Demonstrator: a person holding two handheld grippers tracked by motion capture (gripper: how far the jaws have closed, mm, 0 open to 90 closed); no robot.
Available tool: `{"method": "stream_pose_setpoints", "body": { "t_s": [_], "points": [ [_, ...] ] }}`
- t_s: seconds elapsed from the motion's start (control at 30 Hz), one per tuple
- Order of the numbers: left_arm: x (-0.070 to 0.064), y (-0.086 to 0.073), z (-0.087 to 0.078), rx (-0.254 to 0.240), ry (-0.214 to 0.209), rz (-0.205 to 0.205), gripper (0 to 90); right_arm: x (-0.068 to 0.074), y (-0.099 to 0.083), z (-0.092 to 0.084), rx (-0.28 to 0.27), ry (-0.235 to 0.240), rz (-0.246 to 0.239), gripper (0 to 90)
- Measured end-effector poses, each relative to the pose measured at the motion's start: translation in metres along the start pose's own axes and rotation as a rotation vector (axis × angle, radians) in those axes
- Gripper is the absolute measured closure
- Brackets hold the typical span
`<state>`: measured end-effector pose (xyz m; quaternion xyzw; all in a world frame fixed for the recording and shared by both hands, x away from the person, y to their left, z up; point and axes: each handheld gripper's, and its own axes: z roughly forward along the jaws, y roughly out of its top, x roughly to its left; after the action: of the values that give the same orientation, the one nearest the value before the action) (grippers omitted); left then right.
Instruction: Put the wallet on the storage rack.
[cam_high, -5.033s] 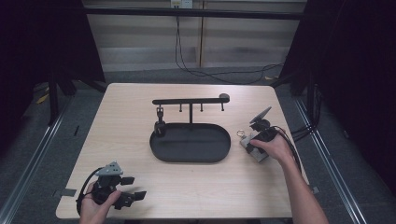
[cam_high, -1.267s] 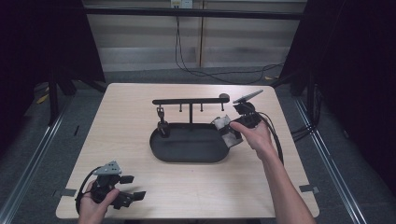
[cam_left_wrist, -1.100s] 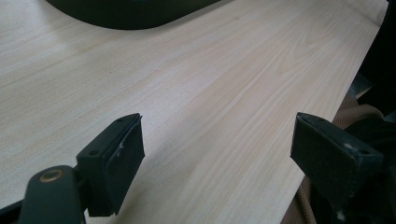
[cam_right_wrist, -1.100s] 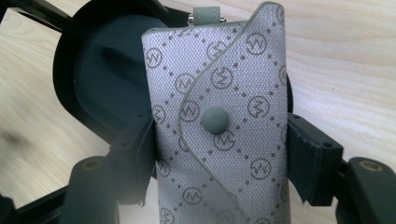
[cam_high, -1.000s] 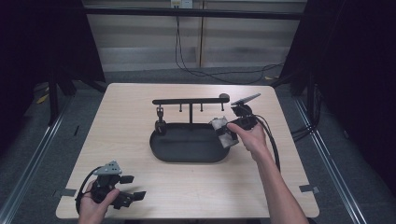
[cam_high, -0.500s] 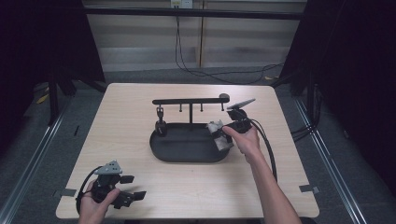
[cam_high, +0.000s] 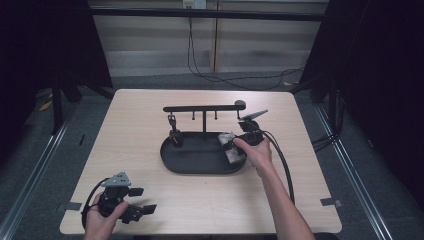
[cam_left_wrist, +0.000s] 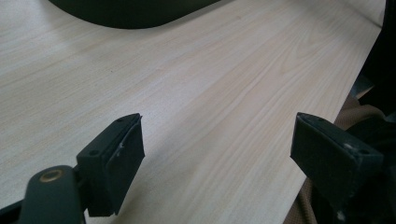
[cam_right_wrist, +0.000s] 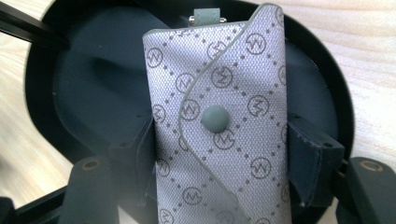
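Now the grey patterned pouch (cam_right_wrist: 219, 126) sits clamped between the pads of the right gripper (cam_high: 239, 142), low over the black tray (cam_high: 192, 165) at the tray's 3 o'clock end. Five seconds ago it was out on the bare table at 3 o'clock; a second ago, higher. Judgement: carry done, release next. Left gripper (cam_left_wrist: 219, 154) idle at 7 o'clock, jaws apart, empty. Hook rack (cam_high: 204, 108) stands at the tray's 12 o'clock.
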<state>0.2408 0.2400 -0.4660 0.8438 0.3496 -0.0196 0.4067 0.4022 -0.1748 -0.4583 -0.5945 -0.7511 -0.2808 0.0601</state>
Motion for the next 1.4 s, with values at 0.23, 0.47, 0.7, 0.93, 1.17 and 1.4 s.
{"method": "stream_pose_setpoints", "body": {
  "t_s": [0.23,0.47,0.7,0.93,1.17,1.4],
  "points": [
    [0.0,0.0,0.0,-0.003,0.001,0.0,17.3,0.0,0.0,0.006,0.006,-0.019,-0.015,31.9],
    [0.0,0.0,-0.001,-0.001,0.0,0.001,17.3,0.0,0.0,0.009,0.012,-0.033,-0.011,31.0],
    [0.0,0.0,-0.001,-0.005,0.002,0.002,17.3,0.002,-0.001,0.012,0.02,-0.039,-0.019,29.5],
    [0.0,0.0,-0.002,-0.009,0.004,0.002,17.3,0.004,-0.001,0.005,0.007,-0.032,-0.013,31.9],
    [0.0,0.001,-0.001,-0.007,0.01,0.001,17.3,0.003,-0.002,-0.008,-0.016,-0.018,-0.025,32.5],
    [0.003,0.0,-0.002,-0.012,0.014,-0.025,18.0,0.002,-0.005,-0.022,-0.062,0.001,-0.069,32.2]
  ]
}}
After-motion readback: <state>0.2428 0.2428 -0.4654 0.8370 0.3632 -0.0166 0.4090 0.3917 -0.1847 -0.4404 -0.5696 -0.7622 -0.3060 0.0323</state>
